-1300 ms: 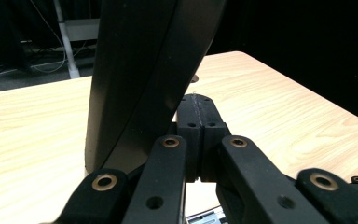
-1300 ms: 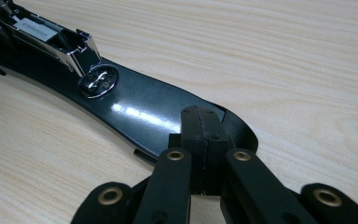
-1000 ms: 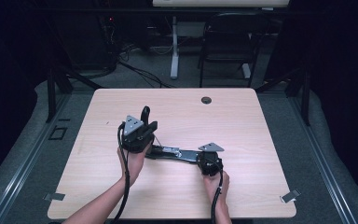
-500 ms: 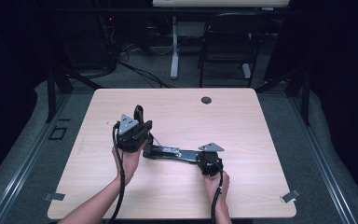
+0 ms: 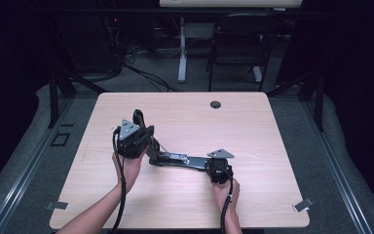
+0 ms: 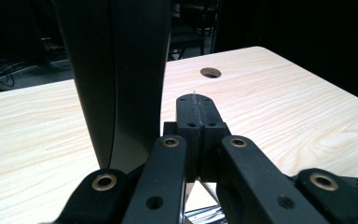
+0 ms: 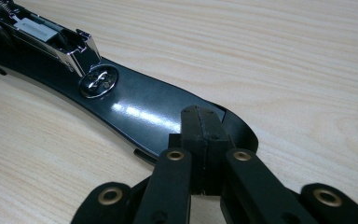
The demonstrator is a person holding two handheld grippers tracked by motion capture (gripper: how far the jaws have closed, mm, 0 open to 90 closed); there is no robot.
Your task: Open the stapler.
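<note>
The left gripper (image 5: 137,127) has its jaws pressed flat together with nothing between them. It is held up off the table (image 5: 272,146) and points away from the person. In the left gripper view, the raised top arm of a black stapler (image 6: 116,79) stands just beside those clenched jaws; whether it touches them I cannot tell.

The right gripper (image 5: 213,169) is also clenched, pads meeting with no gap. In the right gripper view, its tips (image 7: 204,128) sit over the rounded end of the stapler's glossy black base, close to it or resting on it; the pictures do not settle which.

The stapler lies opened out on the wooden table, a little nearer the person than the middle. Its base stretches between the two grippers, with the metal staple channel (image 7: 51,35) exposed on top. One hand (image 5: 126,168) holds the left gripper from below; the other hand (image 5: 225,192) holds the right. A round hole (image 5: 215,104) sits near the table's far edge.
</note>
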